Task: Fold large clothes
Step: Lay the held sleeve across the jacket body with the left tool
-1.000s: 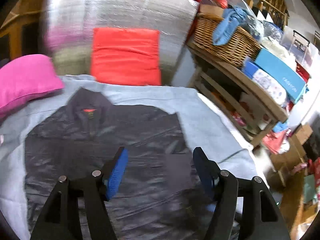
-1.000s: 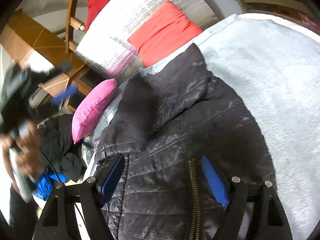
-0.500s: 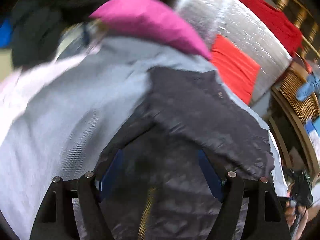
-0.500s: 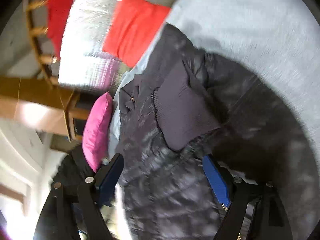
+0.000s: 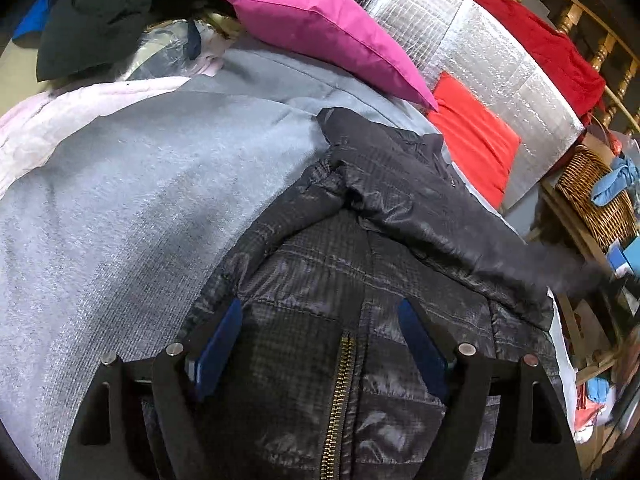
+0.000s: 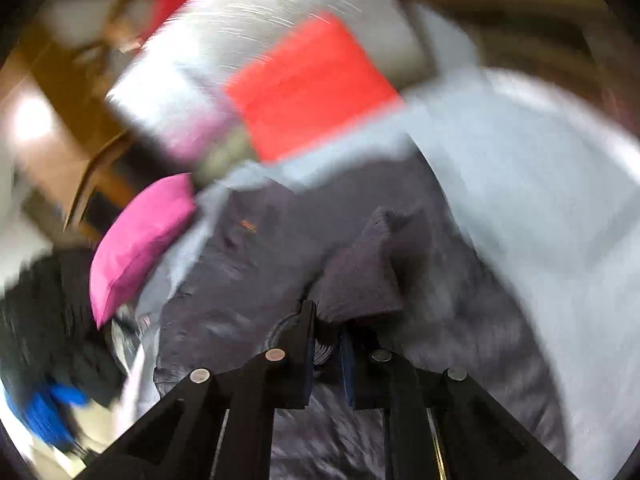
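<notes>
Left wrist view: the left gripper [image 5: 320, 344] hangs just over the lower front of a dark quilted puffer jacket [image 5: 360, 272], its blue pads spread wide. They have just been opening further, and nothing is pinched between them; the brass zipper [image 5: 338, 396] runs straight up the gap between the fingers. The jacket lies on a grey blanket [image 5: 132, 184], its long axis running away from this gripper toward the collar near the magenta pillow [image 5: 320, 28] and the red cushion [image 5: 472, 136]. One sleeve [image 5: 440, 216] is laid slantwise across the chest, trailing off to the right edge of the garment. So the jacket's hem end is nearest this hand, directly beneath it.

Right wrist view: the picture is badly smeared by motion. The right gripper [image 6: 326, 344] has just snapped together, and its jaws look clamped on dark jacket fabric, apparently the ribbed cuff end of the sleeve [image 6: 360, 276] that rises just ahead of the fingertips. The body of the jacket spreads below and to the left, the collar toward the magenta pillow.

By my reading, the right hand owns the sleeve and must carry it across the body, while the left stands ready at the hem.
</notes>
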